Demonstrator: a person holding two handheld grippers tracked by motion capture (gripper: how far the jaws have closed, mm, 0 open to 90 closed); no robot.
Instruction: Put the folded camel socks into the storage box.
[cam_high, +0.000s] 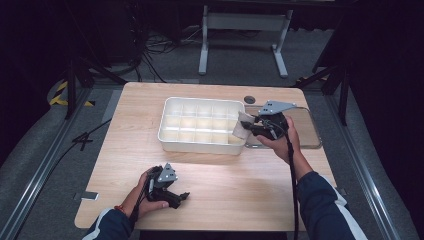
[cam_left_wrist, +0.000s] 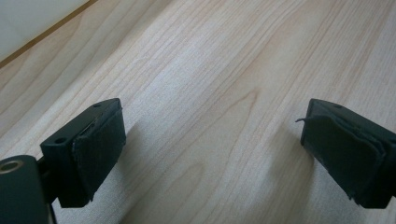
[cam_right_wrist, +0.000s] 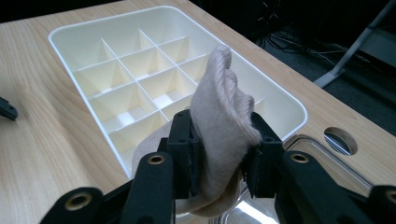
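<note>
A white divided organizer box (cam_high: 172, 134) (cam_right_wrist: 60, 42) with several empty compartments sits mid-table. My right gripper (cam_high: 250, 125) (cam_right_wrist: 224, 154) is shut on a beige folded sock (cam_high: 242, 125) (cam_right_wrist: 222, 112), held just over the box's right end. A clear lid or tray (cam_high: 310, 131) lies flat to the right of the box, under the right hand. My left gripper (cam_high: 181, 197) (cam_left_wrist: 212, 154) rests low over the bare wooden table (cam_high: 225, 190) near the front edge, jaws wide apart with nothing between them.
A round cable hole (cam_high: 249, 99) (cam_right_wrist: 341, 140) is in the tabletop behind the box. Beyond the table lie dark floor, cables and a white stand's legs (cam_high: 240, 45). A strip of tape (cam_high: 90, 195) marks the table's front left corner.
</note>
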